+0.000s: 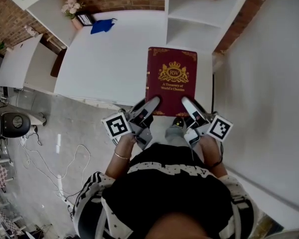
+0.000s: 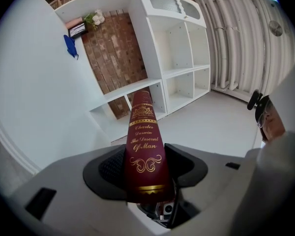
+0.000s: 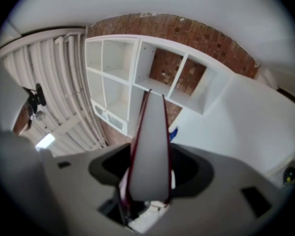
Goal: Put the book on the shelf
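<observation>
One red book (image 1: 171, 81) near shelf (image 1: 189, 21), L tool (image 1: 149, 106) gripping spine, R tool (image 1: 189, 106) gripping pages

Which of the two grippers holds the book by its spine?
The left gripper: its jaws clamp the gold-lettered spine of the book, whereas the right gripper clamps the white page edge.

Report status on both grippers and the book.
Left gripper shut on book, spine side; right gripper shut on page edge. Book not yet shelved. Nothing seen blocking shelf.
</observation>
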Demonstrator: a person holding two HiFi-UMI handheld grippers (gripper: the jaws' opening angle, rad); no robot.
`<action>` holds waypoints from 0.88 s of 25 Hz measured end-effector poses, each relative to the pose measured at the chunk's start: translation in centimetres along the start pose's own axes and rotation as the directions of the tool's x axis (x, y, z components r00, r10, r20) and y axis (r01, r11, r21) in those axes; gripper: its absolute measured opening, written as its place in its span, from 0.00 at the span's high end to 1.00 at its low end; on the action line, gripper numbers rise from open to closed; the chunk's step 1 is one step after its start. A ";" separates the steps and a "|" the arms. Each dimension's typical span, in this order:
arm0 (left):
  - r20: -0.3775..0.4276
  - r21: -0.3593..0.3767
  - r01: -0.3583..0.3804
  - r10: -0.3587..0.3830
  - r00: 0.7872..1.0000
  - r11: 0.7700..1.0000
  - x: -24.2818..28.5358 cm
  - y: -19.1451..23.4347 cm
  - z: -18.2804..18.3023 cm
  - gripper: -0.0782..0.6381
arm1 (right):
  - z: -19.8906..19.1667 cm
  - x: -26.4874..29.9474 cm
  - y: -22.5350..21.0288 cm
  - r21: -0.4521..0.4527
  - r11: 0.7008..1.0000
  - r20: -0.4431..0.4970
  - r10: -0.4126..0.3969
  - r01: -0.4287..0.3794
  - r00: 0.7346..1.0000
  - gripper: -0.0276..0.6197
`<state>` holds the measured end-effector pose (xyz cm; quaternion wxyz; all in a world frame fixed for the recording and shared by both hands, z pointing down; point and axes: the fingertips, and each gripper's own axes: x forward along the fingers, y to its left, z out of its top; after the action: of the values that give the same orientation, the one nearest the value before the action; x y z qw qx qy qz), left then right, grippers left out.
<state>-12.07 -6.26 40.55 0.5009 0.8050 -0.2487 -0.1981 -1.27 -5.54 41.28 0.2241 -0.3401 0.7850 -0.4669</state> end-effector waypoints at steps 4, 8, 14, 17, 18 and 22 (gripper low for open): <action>-0.005 0.000 -0.016 0.016 1.000 1.000 2.6 0.7 0.4 0.54 | 2.2 0.4 -1.6 0.020 1.000 0.004 0.003 -0.003 1.000 0.55; -0.018 0.006 -0.036 0.036 0.999 0.999 4.9 1.6 0.5 0.54 | 4.0 0.6 -3.1 0.030 1.000 0.005 0.004 -0.004 1.000 0.55; -0.035 0.015 -0.063 0.064 0.997 0.998 8.3 2.4 0.6 0.54 | 6.9 0.7 -5.3 0.054 0.999 0.003 0.003 -0.003 1.000 0.55; -0.044 0.024 -0.074 0.075 0.996 0.997 10.2 2.8 0.7 0.53 | 8.4 0.8 -6.5 0.058 0.998 0.000 -0.007 0.007 1.000 0.55; -0.050 0.032 -0.080 0.081 0.995 0.996 10.7 2.9 0.8 0.53 | 8.7 0.8 -6.8 0.058 0.998 -0.002 -0.009 0.009 1.000 0.55; -0.063 0.034 -0.106 0.108 0.992 0.994 12.9 3.9 0.6 0.53 | 10.4 0.7 -8.6 0.074 0.997 -0.009 -0.020 0.021 1.000 0.55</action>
<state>-2.87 -15.87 42.97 0.5064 0.8040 -0.2782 -0.1407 8.01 -15.00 44.09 0.2285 -0.3377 0.7645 -0.4993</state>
